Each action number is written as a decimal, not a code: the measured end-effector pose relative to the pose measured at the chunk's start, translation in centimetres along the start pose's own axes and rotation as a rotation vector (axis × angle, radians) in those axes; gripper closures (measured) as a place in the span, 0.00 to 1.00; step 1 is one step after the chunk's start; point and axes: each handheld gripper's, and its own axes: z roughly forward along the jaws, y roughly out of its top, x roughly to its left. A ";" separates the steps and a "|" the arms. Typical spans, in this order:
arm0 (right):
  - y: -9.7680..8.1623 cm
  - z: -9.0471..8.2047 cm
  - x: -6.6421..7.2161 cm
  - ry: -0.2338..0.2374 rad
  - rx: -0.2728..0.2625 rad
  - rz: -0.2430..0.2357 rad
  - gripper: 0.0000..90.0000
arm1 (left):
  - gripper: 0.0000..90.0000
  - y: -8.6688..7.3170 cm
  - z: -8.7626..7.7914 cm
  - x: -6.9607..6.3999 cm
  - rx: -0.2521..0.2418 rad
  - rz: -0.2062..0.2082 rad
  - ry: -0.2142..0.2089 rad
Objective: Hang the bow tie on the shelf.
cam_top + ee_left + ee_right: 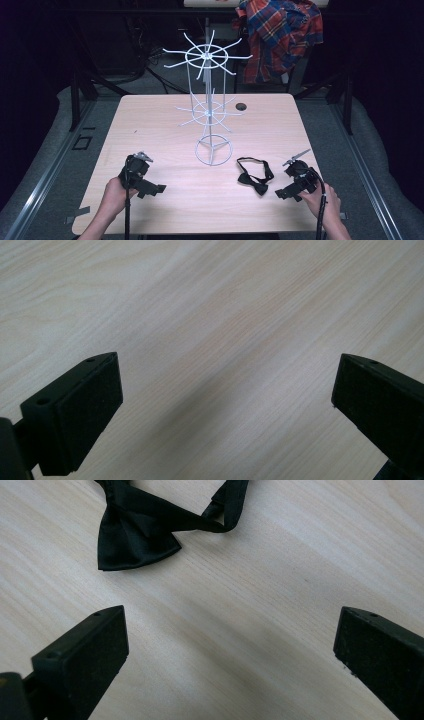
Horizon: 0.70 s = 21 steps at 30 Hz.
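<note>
A black bow tie (256,177) with its looped strap lies flat on the wooden table (150,125), right of centre near the front. A white wire display stand (209,105) with two tiers of spoked hooks rises from the table's middle. My right gripper (286,192) rests just right of the bow tie, jaws wide apart and empty; in the right gripper view the bow tie (135,535) sits ahead of the open jaws. My left gripper (150,190) rests at the front left, open, with bare wood (225,340) between its jaws.
A plaid shirt (280,35) hangs behind the table at the back right. A small dark round hole (241,106) marks the tabletop near the far edge. Grey floor and metal rails flank the table on both sides.
</note>
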 end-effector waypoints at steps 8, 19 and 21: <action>0.0 -0.1 -0.1 0.015 -0.034 -0.001 0.00 | 0.00 0.0 0.0 0.0 -0.001 0.002 0.002; 0.7 -0.3 0.7 0.042 -0.109 0.003 0.00 | 0.00 0.0 -0.1 -0.1 -0.005 0.008 0.000; 1.0 -0.5 1.0 0.026 -0.110 -0.018 0.00 | 0.00 0.0 0.0 -0.2 -0.003 0.008 -0.003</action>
